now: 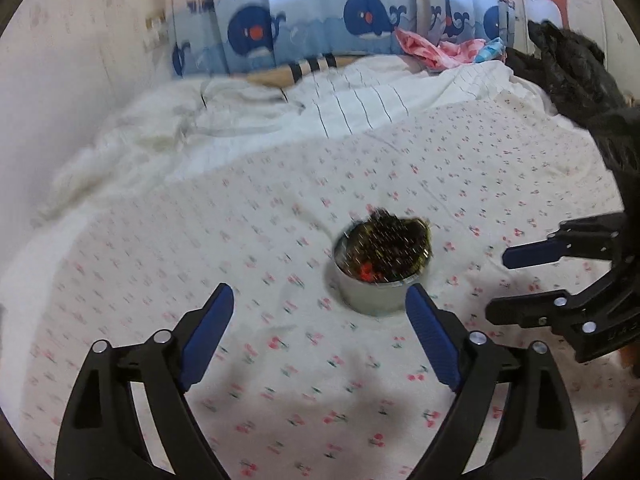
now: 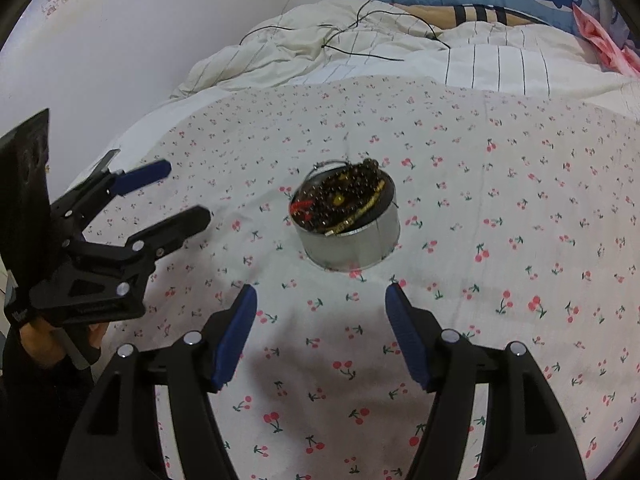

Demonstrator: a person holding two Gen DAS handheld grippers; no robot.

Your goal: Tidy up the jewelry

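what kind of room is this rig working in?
Most likely a bedroom, with the work done on a bed: a cherry-print sheet, a rumpled striped duvet behind it, and whale-print curtains at the back. The jewelry tin sits on the sheet.

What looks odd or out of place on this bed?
The round metal tin on the cherry-print sheet is overfull: dark bead strands heap above its rim, one end draping over the edge. A thin black cable also trails loose across the rumpled white duvet. Nothing has spilled.

Shiny metal tin [image 2: 352, 240], glossy beads [image 2: 344, 196], soft cotton bedsheet [image 2: 500, 320]
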